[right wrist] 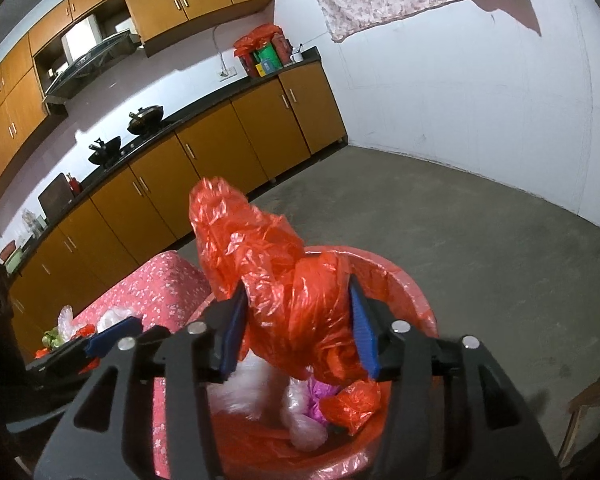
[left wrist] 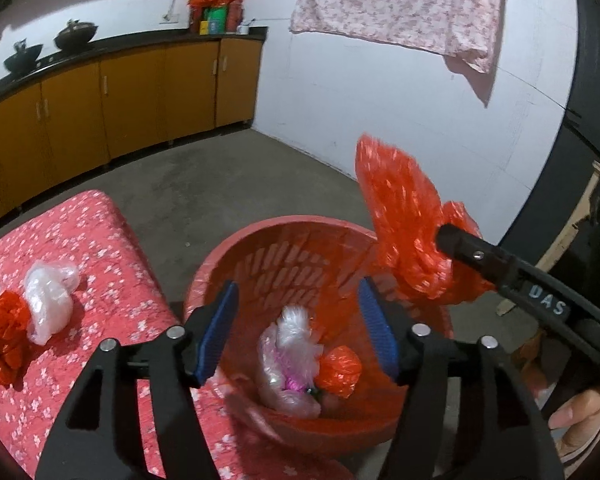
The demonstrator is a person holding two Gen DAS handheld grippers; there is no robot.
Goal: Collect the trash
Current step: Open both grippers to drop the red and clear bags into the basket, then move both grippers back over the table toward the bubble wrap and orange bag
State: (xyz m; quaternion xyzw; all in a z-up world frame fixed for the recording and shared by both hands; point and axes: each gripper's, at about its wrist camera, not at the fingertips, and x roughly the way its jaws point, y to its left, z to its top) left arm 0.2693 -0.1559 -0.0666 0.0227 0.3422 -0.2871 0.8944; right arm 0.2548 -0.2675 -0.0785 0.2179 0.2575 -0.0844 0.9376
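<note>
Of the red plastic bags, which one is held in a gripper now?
The big red bag, held over the basket by the right gripper. The others lie loose: one inside the basket, one on the cloth.

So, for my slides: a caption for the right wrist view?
Right gripper holds a crumpled red plastic bag above the red basket of collected trash.
</note>
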